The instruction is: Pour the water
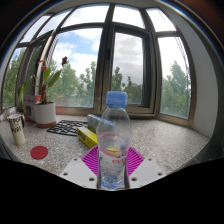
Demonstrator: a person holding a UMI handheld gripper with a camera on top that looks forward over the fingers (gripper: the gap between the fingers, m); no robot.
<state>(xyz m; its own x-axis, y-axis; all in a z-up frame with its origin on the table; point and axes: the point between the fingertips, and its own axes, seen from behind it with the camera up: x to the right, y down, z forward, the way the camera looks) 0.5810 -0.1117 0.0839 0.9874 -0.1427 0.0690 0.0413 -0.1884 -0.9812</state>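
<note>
A clear plastic water bottle (113, 140) with a light blue cap and a pink-lettered label stands upright between my fingers. My gripper (112, 153) is shut on it, the pink pads (90, 160) pressing its lower body from both sides. The bottle's base sits low between the fingers, close to the gripper's body. It hides the counter right behind it. Water fills most of the bottle.
A speckled stone counter (160, 140) runs under a bay window. On it are a round red disc (38, 152), a white jug-like vessel (14, 128), a potted orchid (44, 108), a black grid mat (66, 127) and a yellow box (88, 135).
</note>
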